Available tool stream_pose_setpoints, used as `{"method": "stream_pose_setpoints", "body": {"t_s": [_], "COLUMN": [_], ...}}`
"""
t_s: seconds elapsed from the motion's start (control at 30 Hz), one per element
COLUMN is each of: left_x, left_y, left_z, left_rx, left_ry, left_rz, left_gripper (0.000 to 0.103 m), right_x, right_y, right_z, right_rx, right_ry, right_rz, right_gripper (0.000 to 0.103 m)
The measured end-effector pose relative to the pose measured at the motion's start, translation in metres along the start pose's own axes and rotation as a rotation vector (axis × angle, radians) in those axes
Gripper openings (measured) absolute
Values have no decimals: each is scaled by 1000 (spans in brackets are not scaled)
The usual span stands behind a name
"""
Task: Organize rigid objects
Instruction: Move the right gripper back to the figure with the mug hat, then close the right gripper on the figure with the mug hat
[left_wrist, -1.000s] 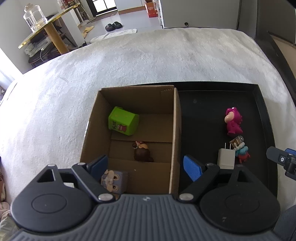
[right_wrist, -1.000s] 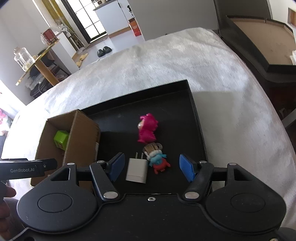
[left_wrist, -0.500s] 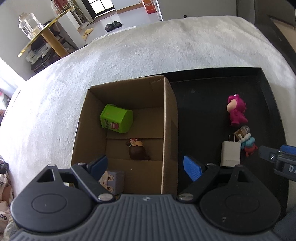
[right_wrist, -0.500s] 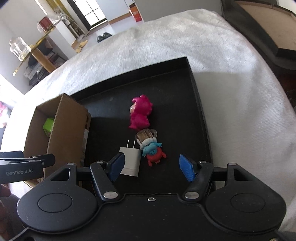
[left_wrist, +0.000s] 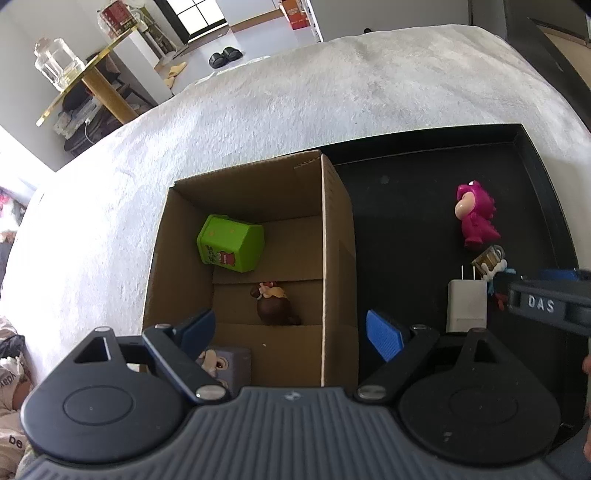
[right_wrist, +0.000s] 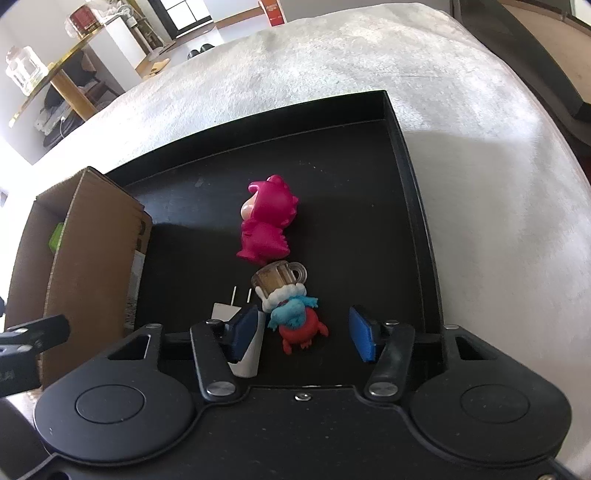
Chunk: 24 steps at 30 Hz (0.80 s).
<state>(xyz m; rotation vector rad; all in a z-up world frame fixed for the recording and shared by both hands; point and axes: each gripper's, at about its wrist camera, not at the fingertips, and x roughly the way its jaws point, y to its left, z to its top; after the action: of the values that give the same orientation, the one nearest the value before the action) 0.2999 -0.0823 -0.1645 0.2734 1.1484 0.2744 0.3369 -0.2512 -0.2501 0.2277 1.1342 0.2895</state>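
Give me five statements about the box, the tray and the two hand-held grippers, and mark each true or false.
1. The green cube lies inside the cardboard box. True.
2. The pink dinosaur figure is in the box. False: it lies on the black tray.
3. The right hand-held gripper is shut on the white charger. False: it is open and grips nothing, with the red and blue figure between its fingers.
4. The left hand-held gripper is open. True.
5. The tray holds only one item. False: it holds the charger and several figures.
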Motion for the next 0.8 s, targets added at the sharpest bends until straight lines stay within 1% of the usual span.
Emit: {"method": "stream_pose_setpoints", "body": {"t_s": [0.03,0.07,0.1,0.13,0.17,0.23,0.43,0.63,0.73,0.8], "left_x": [0,1,1,1,2,2,3,2,2,1], "left_y": [0,0,0,0,0,-1,3,4,4,4], "left_z": [-1,-2,-3,-4,-5,-7,-11,-13,-13,-14], "left_rx": [3,0,-6,-9,-9,-11,-38,-47,-49,-46], "left_ry": [-1,-1,-2,-3,-6,-11,-12,-20,-20,-21], "left_rz": [4,4,1,2,5,4,-3,-6,-12,-11], "left_gripper": [88,88,88,88,88,88,88,88,88,88], "right_x": [2,4,4,3,1,-5,-19,-27,-25,-24], "right_y": [1,0,-1,-3,-4,-7,-20,-26,-19,-15], "right_z": [-1,-1,-2,-3,-4,-7,-21,-24,-24,-24], "right_rx": [-12,-21,-21,-20,-23,-24,-9,6,-4,-22], "right_ry": [-2,2,8,4,-4,-9,10,23,22,23], "right_rz": [-3,3,22,34,35,13,-11,-23,-24,-43], "right_gripper": [47,35,28,27,22,21,21,22,29,50]}}
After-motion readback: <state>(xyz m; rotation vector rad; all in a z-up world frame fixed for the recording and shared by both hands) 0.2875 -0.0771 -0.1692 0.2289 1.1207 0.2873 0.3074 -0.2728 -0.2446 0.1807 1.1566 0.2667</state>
